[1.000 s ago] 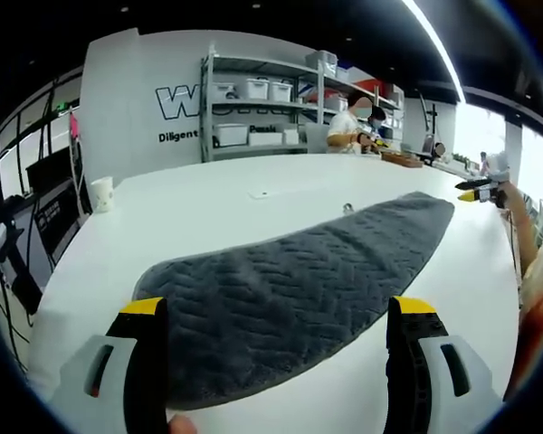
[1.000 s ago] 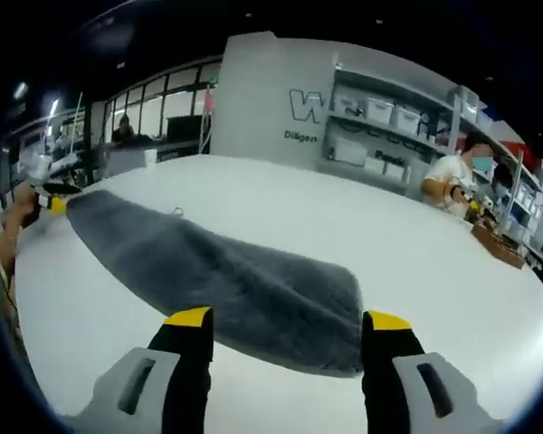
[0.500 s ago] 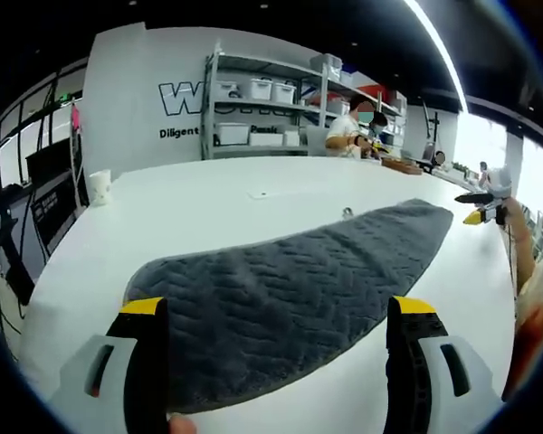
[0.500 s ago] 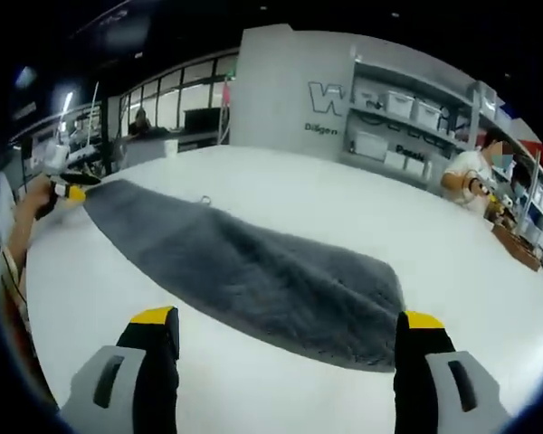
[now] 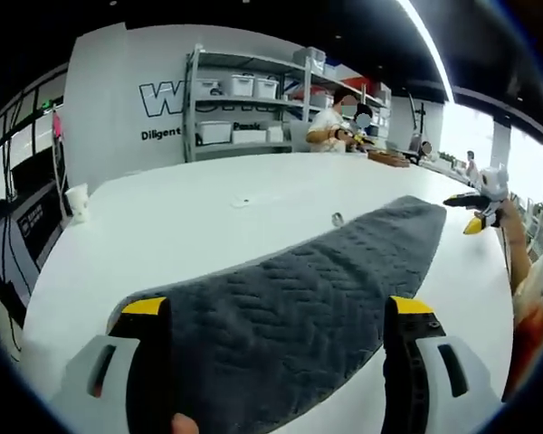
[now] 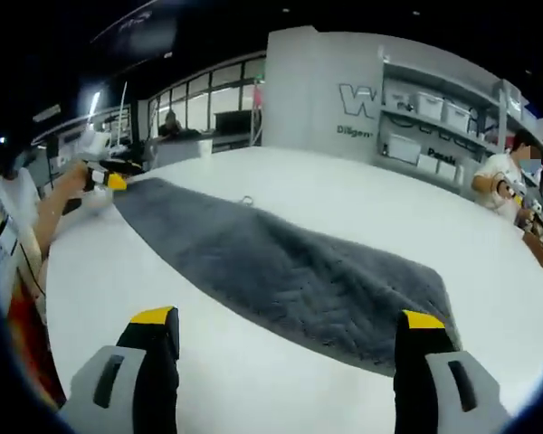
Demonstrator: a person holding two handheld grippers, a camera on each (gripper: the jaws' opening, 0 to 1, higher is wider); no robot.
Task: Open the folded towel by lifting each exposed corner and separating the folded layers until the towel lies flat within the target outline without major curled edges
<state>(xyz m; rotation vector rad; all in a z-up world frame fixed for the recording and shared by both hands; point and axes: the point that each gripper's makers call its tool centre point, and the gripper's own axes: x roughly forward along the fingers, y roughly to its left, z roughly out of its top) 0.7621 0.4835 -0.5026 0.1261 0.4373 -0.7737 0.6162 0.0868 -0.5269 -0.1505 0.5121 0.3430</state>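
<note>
Both grippers, left [image 5: 273,312] and right [image 6: 290,324], I hold with jaws apart, one at each end of one grey towel [image 5: 299,298]. It lies on the table [image 5: 199,212], long axis running gripper to gripper.

The white wall [image 5: 118,99] behind the shelving carries large outlined letters that begin with "W", the rest hidden by the metal shelf unit [image 5: 244,108]; below them in small dark print stands "Diligent". In the right gripper view the same wall [image 6: 344,90] shows "W" and a small word beginning "Diligen", cut off by the shelves. Dark lettering on the shelf bins is too small to read.
</note>
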